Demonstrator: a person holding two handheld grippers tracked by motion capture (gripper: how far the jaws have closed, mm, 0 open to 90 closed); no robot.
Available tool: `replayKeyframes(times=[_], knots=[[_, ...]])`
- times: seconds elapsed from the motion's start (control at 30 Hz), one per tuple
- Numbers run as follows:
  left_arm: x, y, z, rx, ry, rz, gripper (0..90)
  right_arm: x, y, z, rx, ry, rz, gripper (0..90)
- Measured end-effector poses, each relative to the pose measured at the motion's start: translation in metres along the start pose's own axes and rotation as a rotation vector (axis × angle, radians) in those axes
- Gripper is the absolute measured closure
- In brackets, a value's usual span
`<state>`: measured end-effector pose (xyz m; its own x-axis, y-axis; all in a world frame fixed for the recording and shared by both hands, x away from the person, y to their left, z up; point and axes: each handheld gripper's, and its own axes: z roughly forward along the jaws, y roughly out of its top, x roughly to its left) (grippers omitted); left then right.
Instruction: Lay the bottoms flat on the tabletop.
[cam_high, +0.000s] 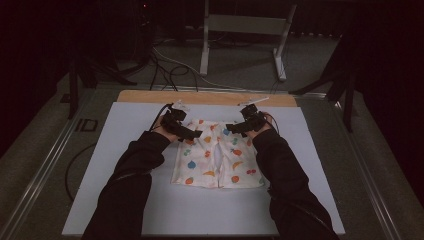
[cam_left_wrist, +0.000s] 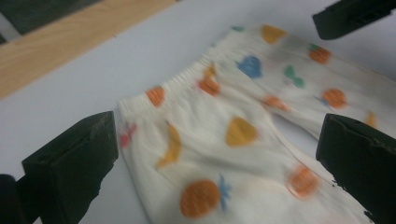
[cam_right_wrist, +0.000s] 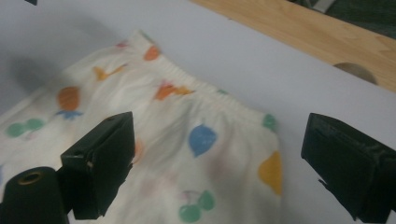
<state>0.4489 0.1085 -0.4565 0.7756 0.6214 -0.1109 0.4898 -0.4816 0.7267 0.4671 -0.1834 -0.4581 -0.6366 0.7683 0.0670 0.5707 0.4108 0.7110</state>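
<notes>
- nearest the high camera are the person's two black sleeves (cam_high: 125, 190), coming in from the bottom edge and reaching forward over the bench.
- the thing being worked on is a pair of small cream cotton shorts with a fruit print (cam_high: 216, 157). they lie flat in the middle of the pale grey mat (cam_high: 125, 150) that covers the bench, waistband at the far side, leg openings towards the person.
- left tool (cam_high: 192, 134) sits over the left waistband corner, released: in the left gripper view its jaws stand wide apart with the shorts (cam_left_wrist: 224, 140) lying loose on the mat below them, nothing pinched.
- right tool (cam_high: 231, 129) is the same story at the right waistband corner. the right gripper view shows the elastic edge (cam_right_wrist: 205, 93) under and between the spread jaws, which don't touch the cloth.
- looks to me like the shorts have just been laid out flat and let go, so the spreading step is done.
- next move is probably a fold: it needs both tools to come down and pinch an edge, at matching spots, so the cloth lifts evenly without bunching.
</notes>
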Motion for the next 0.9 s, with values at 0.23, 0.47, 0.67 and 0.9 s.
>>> replayKeyframes(times=[0.23, 0.47, 0.67, 0.9], knots=[[-0.008, -0.007, -0.019, 0.022, -0.055, 0.033, 0.1, 0.011, -0.011, -0.009, -0.015, 0.042, -0.023, 10.1], [-0.018, -0.020, -0.031, -0.018, -0.043, 0.051, 0.2, 0.018, -0.028, -0.019, -0.014, 0.071, -0.037, 10.1], [-0.031, -0.035, -0.036, -0.017, -0.078, 0.080, 0.1, 0.031, -0.048, -0.029, -0.037, 0.075, -0.075, 10.2], [-0.043, -0.052, -0.040, -0.008, -0.092, 0.099, 0.1, 0.042, -0.066, -0.037, -0.051, 0.093, -0.094, 10.2]])
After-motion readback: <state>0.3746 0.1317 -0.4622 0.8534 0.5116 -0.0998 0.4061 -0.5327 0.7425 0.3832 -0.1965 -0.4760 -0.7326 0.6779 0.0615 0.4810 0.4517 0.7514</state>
